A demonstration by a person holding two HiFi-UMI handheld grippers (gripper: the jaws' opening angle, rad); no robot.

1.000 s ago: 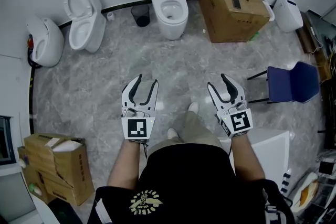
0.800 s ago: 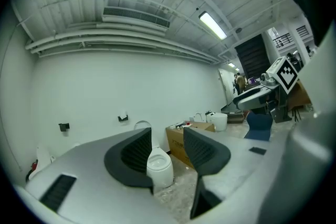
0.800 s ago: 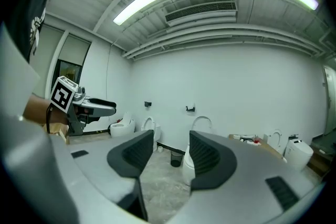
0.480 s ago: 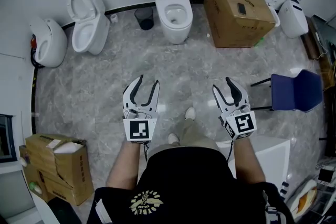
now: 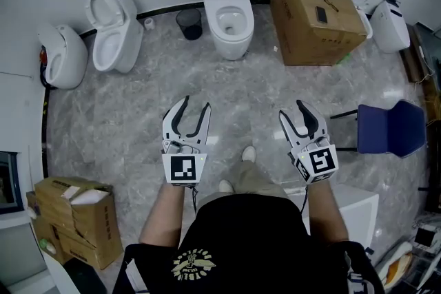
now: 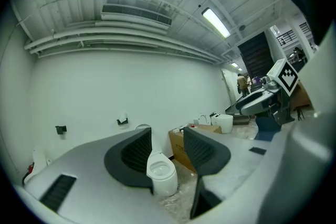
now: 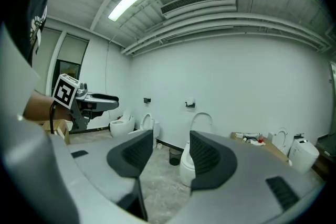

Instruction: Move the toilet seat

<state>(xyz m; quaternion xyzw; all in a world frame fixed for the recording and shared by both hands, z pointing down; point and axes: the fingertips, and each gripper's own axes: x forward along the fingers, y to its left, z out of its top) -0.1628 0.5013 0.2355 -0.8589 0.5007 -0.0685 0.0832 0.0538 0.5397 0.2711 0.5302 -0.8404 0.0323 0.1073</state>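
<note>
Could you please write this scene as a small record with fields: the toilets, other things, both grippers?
middle toilet: straight ahead, lid raised
left toilet: beside it, bowl open
waste bin: between those two toilets
cardboard box: right of middle toilet
blue chair: at the right side
left gripper: open, empty, short of the toilets
right gripper: open, empty

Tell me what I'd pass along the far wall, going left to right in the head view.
rounded white toilet → toilet with open seat → black bin → toilet with raised lid → cardboard box → closed white toilet
</note>
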